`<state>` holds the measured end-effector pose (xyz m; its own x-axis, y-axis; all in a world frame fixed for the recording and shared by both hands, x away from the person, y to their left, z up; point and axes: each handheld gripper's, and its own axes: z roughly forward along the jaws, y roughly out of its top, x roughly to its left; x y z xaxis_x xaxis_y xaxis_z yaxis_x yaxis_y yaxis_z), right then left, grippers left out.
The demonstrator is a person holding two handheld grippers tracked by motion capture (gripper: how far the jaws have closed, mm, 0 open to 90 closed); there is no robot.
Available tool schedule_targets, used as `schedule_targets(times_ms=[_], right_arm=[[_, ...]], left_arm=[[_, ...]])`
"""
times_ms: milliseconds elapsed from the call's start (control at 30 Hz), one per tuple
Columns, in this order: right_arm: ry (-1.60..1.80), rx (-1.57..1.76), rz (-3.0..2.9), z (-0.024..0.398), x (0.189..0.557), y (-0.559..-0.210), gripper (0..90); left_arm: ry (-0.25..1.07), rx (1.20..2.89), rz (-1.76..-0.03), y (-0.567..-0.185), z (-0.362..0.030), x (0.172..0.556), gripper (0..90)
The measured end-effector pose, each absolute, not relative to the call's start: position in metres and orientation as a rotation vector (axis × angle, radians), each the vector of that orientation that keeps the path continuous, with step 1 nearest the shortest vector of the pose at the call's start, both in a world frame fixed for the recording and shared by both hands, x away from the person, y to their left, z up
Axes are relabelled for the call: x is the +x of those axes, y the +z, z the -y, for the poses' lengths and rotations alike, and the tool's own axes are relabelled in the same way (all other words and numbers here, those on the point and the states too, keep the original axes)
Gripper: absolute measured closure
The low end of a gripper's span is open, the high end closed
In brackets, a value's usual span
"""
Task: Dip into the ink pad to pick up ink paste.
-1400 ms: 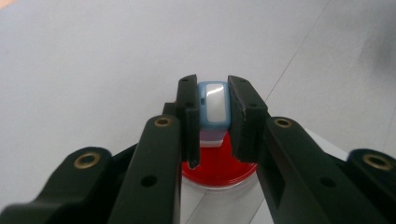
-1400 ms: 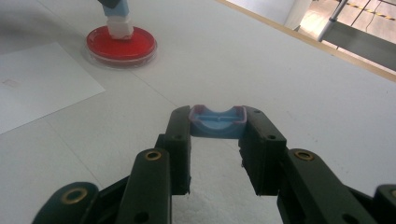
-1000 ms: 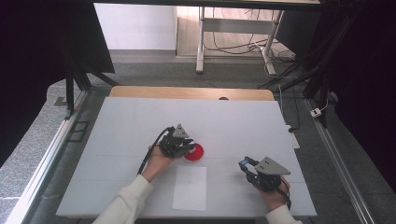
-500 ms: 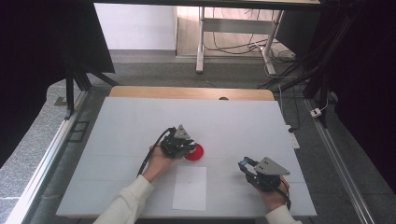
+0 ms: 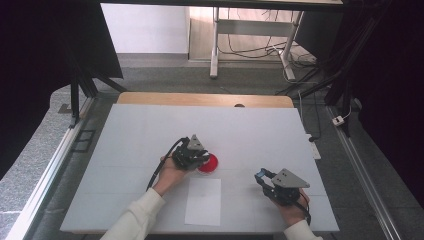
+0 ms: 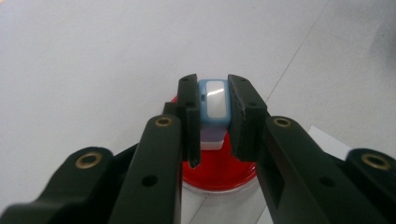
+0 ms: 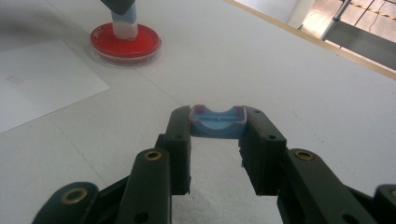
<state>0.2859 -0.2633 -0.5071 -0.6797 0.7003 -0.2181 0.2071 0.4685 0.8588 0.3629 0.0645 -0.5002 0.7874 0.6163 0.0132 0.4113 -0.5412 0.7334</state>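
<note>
White tabletop (image 5: pixel 150 130) carries a paper sheet (image 5: pixel 203 201) near my edge. I have the left gripper (image 6: pixel 211 112) pinching a blue stamp (image 6: pixel 214 105) upright over the red pad (image 6: pixel 219 168), just beyond the sheet. My right gripper (image 7: pixel 217 125) clamps the blue cap (image 7: pixel 217 122), well apart.

A: In the left gripper view the left claw (image 6: pixel 215 121) covers both sides of the pale blue block (image 6: pixel 215 100), and its lower end is lost behind the jaws. The red dish (image 6: pixel 219 170) is half hidden too.

B: From the high view that block is too small to tell. The white sheet (image 7: pixel 42 84) is cut off by the right gripper view's left edge.

A: The blue cap (image 7: pixel 218 122) in the right claw (image 7: pixel 217 128) shows just its front.
</note>
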Motion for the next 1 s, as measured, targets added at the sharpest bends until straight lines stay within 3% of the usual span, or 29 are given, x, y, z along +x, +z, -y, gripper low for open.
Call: schedule_targets(times_ms=[1000], right_arm=[[1.158, 0.748, -2.165, 0.262, 0.287, -0.508, 64.8]], left_arm=[[0.351, 2.166, -0.719, -0.479, -0.067, 0.353, 75.6]])
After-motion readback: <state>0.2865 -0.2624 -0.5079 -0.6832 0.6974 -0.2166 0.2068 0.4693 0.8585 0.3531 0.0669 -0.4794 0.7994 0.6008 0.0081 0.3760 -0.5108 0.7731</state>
